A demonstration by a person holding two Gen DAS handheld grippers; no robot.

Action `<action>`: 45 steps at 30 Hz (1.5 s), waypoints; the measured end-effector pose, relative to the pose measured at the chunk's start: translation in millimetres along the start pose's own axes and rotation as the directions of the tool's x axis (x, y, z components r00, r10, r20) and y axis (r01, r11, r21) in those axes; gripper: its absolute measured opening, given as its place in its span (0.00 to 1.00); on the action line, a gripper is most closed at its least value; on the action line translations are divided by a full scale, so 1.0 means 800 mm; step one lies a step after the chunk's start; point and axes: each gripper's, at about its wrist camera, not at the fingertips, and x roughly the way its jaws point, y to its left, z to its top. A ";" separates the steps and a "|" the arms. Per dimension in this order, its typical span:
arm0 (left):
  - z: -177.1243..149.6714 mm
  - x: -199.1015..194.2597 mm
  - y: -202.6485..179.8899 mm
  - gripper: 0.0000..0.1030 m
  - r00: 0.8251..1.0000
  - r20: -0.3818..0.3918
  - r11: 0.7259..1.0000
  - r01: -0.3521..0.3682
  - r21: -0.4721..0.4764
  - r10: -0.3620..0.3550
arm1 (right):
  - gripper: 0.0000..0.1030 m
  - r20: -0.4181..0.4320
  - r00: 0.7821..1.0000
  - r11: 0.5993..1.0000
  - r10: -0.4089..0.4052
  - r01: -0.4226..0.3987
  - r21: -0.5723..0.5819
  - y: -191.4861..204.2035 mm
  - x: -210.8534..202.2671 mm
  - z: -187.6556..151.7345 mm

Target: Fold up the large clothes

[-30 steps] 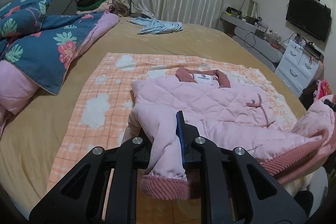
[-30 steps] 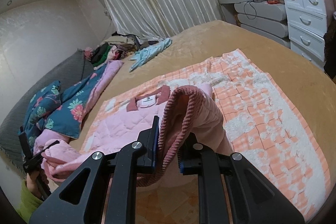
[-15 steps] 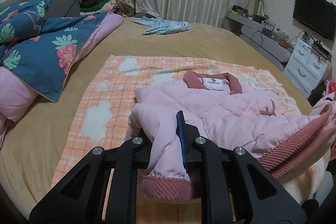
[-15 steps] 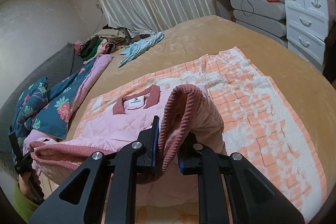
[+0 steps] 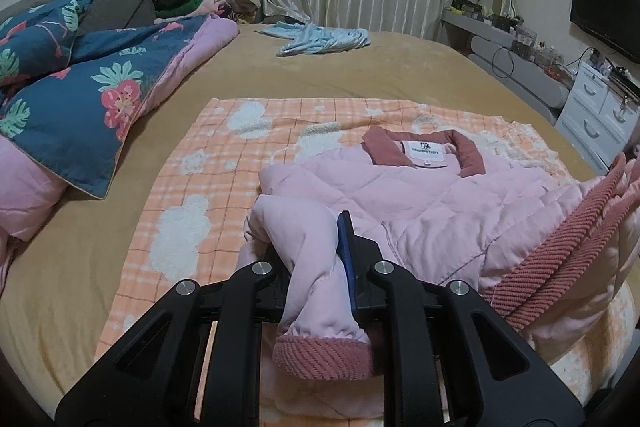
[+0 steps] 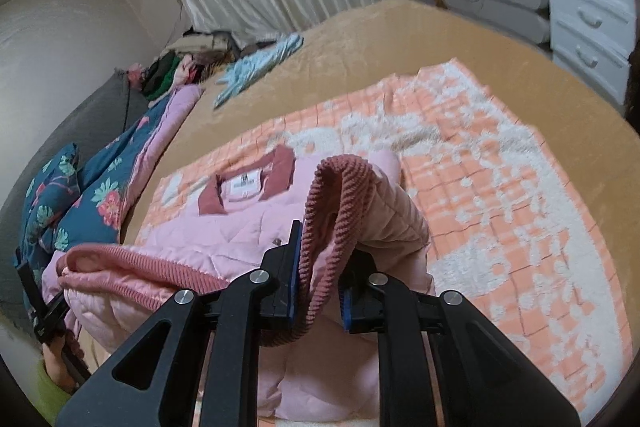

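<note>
Left gripper point(image 5: 320, 263): clamped on jacket point(image 5: 420, 203) sleeve.
Right gripper point(image 6: 320, 287): clamped on ribbed hem point(image 6: 336, 195).
Advice: carry both level toward the collar point(image 5: 424, 147), hem edge taut.

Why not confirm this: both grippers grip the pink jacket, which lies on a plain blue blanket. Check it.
One thing is wrong: the blanket is orange checked with white patches, not plain blue, as the left wrist view shows. The left gripper and right gripper do grip the pink jacket.
</note>
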 end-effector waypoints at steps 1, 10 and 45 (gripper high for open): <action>0.000 0.005 0.000 0.10 1.000 -0.006 1.000 0.002 0.001 -0.002 | 0.15 -0.018 1.000 1.000 0.001 -0.001 0.011 -0.005 0.008 0.002; -0.005 0.042 -0.004 0.10 0.999 -0.047 1.000 -0.004 0.008 0.004 | 0.28 -0.117 0.987 0.986 0.112 -0.095 0.139 -0.036 0.055 0.005; -0.014 0.003 0.056 0.91 0.999 0.037 0.995 0.036 -0.089 -0.033 | 0.92 -0.010 0.997 0.984 -0.080 0.077 -0.161 -0.067 0.032 -0.110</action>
